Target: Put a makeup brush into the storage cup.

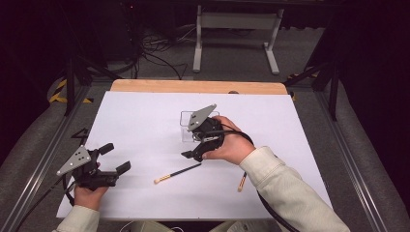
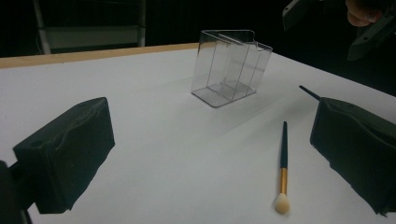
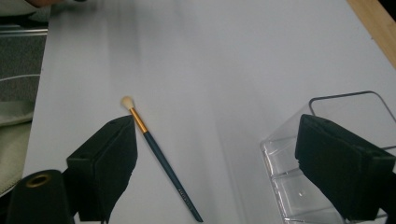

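White sheeting (image 1: 145, 116) covers the table, with a strip of bare wood at its far edge and dark floor with cables beyond.

At the near left corner the left gripper (image 1: 115, 158) rests in a hand just above the sheet, jaws wide apart and holding nothing. From its own view the brush (image 2: 283, 164) lies ahead and to the right, pale tip nearest, dark handle pointing away, apart from both pads. The clear box (image 2: 229, 67) stands farther off, upright and split by inner walls.

Toward the middle, the brush (image 1: 177, 172) lies flat on the sheet, tip to the left, well apart from the left gripper and just below the right gripper (image 1: 193, 147). That gripper hovers over the near edge of the box (image 1: 185, 126), jaws spread and gripping nothing. In its view the brush (image 3: 159, 156) runs between the pads, close beside one of them, while the other pad hangs over the box (image 3: 322, 154) rim.

A second brush (image 1: 241, 182) lies at the right, partly hidden under the sleeve.
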Demonstrator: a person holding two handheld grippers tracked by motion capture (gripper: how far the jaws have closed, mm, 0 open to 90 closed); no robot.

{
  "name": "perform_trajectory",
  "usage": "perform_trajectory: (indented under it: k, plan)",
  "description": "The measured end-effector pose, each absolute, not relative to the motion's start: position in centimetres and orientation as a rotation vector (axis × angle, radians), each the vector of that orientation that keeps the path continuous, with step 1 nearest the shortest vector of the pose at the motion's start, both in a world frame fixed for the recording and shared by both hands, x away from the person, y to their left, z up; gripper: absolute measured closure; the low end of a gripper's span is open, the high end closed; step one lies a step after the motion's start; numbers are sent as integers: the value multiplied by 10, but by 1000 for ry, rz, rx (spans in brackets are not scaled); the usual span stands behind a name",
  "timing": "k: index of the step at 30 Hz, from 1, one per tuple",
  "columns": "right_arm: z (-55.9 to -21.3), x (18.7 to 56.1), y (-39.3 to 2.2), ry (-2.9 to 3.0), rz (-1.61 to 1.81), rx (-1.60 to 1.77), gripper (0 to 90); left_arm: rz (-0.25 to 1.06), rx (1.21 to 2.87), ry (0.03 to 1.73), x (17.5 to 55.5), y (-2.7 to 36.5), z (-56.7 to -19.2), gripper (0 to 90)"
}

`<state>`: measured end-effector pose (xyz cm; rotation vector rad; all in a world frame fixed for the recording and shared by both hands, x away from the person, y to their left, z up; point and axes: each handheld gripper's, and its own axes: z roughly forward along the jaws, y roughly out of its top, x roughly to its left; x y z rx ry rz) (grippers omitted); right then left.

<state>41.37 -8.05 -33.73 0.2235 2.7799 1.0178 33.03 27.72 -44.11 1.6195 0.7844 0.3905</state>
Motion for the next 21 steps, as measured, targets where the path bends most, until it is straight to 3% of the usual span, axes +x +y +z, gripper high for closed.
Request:
perform_trajectory:
  k: [3, 21]
  plan:
    - [-340, 414, -76, 2814, 995, 199, 189, 398, 1613, 788, 330, 279, -441, 2]
    - [-365, 420, -42, 2972, 751, 125, 252, 398, 1613, 795, 328, 281, -442, 3]
